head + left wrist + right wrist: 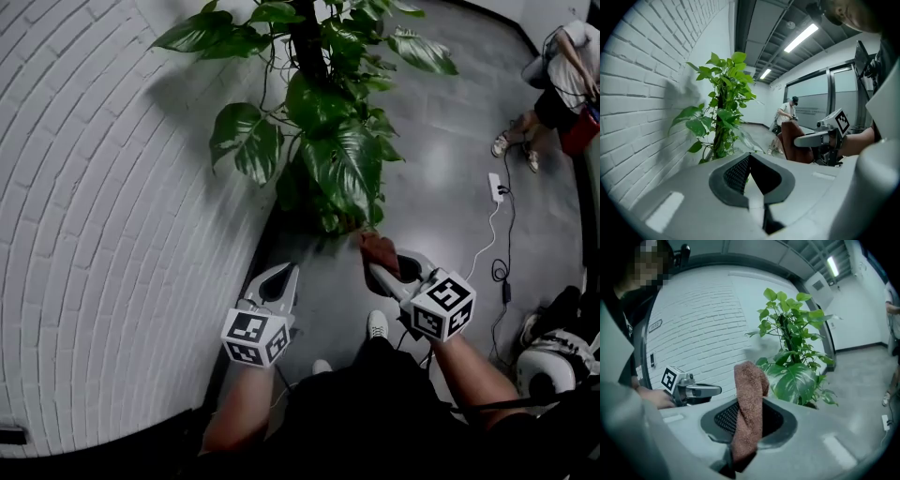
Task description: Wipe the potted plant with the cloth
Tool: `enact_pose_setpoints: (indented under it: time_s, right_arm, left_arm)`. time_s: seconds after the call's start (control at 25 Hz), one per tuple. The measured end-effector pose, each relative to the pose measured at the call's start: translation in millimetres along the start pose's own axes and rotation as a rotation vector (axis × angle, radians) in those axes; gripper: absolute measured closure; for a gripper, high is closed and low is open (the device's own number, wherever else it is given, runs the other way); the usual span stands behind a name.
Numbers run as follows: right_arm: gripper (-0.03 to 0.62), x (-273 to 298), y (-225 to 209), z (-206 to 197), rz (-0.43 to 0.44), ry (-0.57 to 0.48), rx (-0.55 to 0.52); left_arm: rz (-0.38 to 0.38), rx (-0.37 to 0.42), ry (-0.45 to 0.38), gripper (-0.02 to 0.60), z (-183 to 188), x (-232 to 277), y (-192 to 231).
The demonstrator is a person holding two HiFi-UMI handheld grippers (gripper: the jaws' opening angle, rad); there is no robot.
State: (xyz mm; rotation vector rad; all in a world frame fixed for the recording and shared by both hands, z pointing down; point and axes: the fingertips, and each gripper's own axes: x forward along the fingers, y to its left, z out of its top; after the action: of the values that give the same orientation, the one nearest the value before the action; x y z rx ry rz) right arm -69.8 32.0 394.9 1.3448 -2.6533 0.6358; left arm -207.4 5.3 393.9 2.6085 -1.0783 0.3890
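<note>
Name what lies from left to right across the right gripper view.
left gripper → cloth → potted plant

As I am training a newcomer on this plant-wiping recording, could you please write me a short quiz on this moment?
1. True or false: the left gripper holds the cloth.
2. The potted plant stands beside: A) a white brick wall; B) a window; C) a desk.
3. Fill in: the cloth's colour is ___.
Key: 1 false, the right gripper is shut on it, while the left gripper is shut and empty; 2 A; 3 reddish brown.
</note>
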Motion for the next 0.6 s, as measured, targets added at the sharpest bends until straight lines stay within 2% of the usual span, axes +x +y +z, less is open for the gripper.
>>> enact_pose_setpoints:
  time_s: [0.24,0.44,0.6]
  right_arm:
    - [0.531,-34.5,78.0,-44.9,-0.121,-0.028,0.062]
    - [0.53,-68.2,121.2,-73.9,-0.21,-0.041,0.102]
    - [0.531,-88.5,147.2,-80.2,-0.225,-0.045,0.086]
  left_arm:
    - [-0.161,0.03,0.007,0.565,-18.8,-57.9,-27.7]
    - [-0.234,0.032,0.025,0.565,-43.9,-94.0,-40.4]
    - [-0.255,0.053,0.02,0.565,-50.6,-114.3,-47.9]
